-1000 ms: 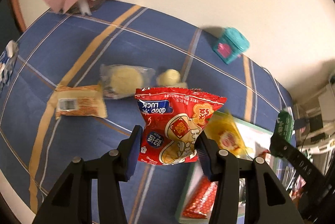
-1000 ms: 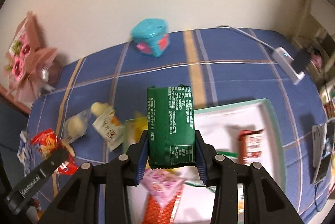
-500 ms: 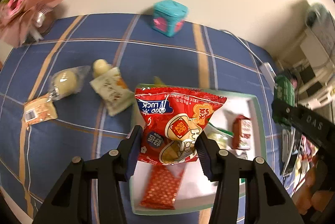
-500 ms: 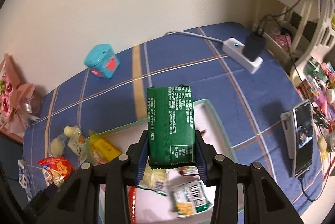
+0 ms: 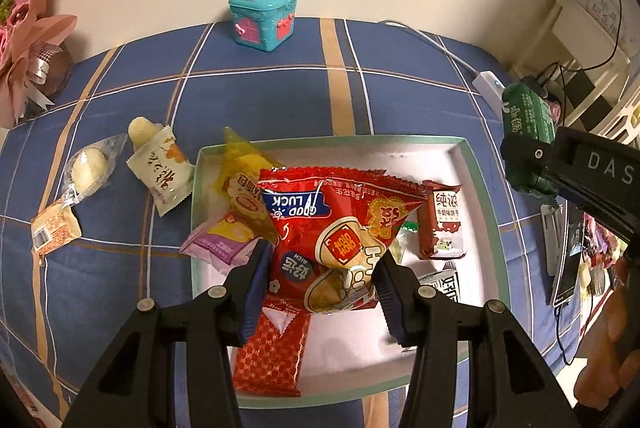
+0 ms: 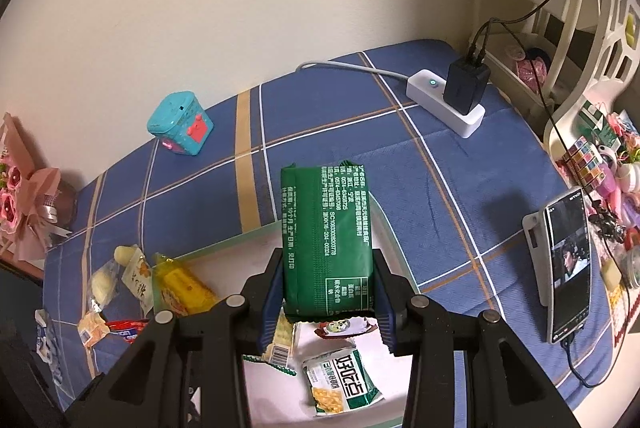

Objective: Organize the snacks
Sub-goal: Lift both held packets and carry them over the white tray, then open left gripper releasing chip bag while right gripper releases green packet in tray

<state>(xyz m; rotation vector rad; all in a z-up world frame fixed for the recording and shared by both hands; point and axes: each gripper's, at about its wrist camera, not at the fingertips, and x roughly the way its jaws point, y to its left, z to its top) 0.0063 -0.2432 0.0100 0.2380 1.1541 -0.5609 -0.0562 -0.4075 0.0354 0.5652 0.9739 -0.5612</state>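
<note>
Red crinkled snack bag printed "GOOD LUCK" [image 5: 340, 228], centre frame of the left wrist view, clamped in the left gripper [image 5: 322, 282] above the white, green-rimmed tray [image 5: 484, 212]. Tray lies on the blue plaid worktop [image 5: 256, 96], other packets inside. Green foil snack packet [image 6: 326, 240], centre of the right wrist view, pinched by the right gripper [image 6: 326, 302] over the tray's far edge. Teal toy box [image 6: 180, 124] upper left.

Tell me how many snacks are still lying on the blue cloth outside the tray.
3 in the left wrist view, all left of the tray: a cream packet nearest it, a clear-wrapped round snack, then an orange-and-white packet. Others may be hidden.
</note>
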